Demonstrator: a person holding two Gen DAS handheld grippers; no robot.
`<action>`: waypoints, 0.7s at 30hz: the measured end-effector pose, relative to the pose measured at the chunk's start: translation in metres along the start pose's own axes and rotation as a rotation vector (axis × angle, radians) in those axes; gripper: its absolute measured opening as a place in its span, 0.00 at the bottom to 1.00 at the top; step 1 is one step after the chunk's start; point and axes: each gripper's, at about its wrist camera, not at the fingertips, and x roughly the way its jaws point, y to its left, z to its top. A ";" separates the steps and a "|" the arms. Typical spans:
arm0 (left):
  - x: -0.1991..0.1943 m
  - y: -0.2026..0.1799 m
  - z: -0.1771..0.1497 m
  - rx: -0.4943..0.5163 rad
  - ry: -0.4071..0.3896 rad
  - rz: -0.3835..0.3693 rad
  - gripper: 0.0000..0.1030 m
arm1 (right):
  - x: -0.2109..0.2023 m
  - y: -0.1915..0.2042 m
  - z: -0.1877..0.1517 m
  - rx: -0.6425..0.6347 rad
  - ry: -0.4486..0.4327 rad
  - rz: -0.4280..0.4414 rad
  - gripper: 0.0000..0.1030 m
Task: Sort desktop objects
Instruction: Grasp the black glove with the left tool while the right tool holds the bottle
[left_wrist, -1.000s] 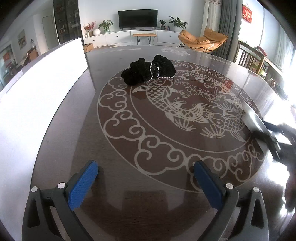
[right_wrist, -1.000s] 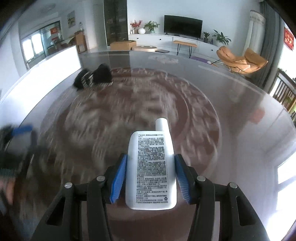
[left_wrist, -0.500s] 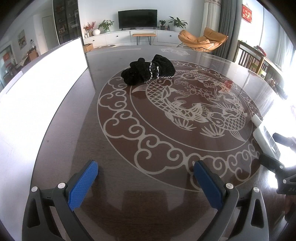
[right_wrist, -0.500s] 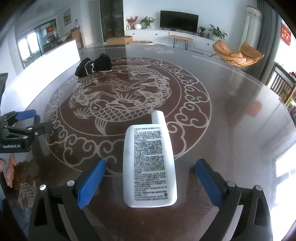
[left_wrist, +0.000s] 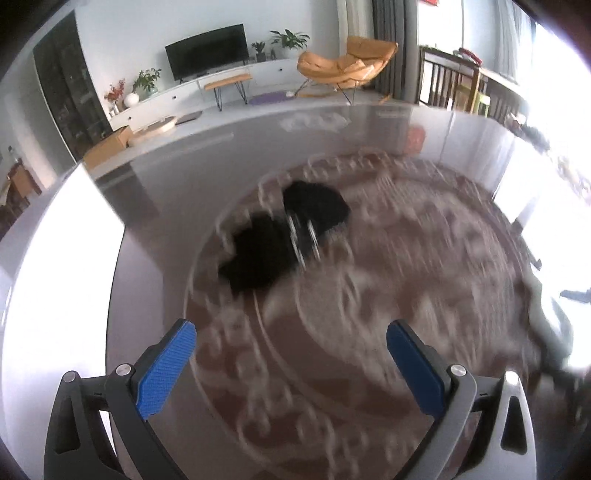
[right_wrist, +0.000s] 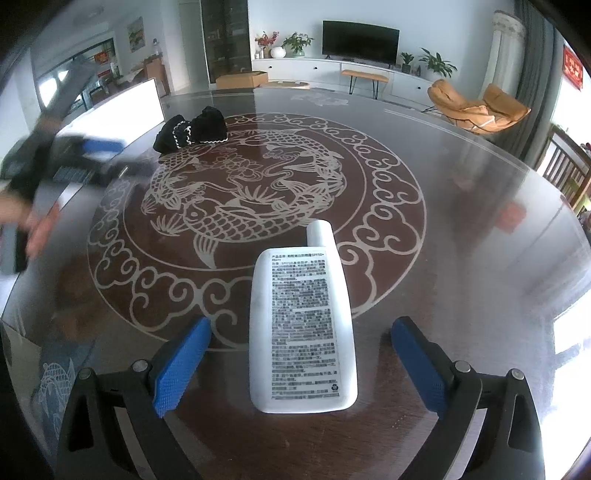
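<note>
A white flat bottle (right_wrist: 301, 321) with printed text lies on the dark table (right_wrist: 461, 229), cap pointing away, between the open blue-padded fingers of my right gripper (right_wrist: 301, 360), untouched by either pad. A black knitted garment with white trim (left_wrist: 284, 236) lies on the table ahead of my left gripper (left_wrist: 291, 363), which is open, empty and above the table; that view is motion-blurred. The garment also shows far left in the right wrist view (right_wrist: 192, 129), with the blurred left gripper (right_wrist: 74, 155) near it.
A white panel (left_wrist: 55, 277) stands along the table's left edge, also in the right wrist view (right_wrist: 122, 107). The table carries a fish-and-cloud inlay (right_wrist: 251, 192). Wooden chairs (left_wrist: 454, 85) stand beyond the far right edge.
My right gripper opened and let the white bottle down onto the table, where it stays. My left gripper has moved forward toward the black garment, now much closer and blurred.
</note>
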 end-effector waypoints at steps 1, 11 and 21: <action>0.006 0.002 0.008 0.000 0.001 0.003 1.00 | 0.000 0.000 0.000 0.002 -0.001 0.003 0.96; 0.051 0.004 0.050 -0.023 0.002 -0.100 0.67 | -0.001 -0.003 0.001 0.014 -0.013 0.013 0.96; -0.013 -0.012 -0.029 -0.131 -0.019 -0.005 0.39 | -0.002 -0.006 0.002 0.020 -0.028 0.008 0.96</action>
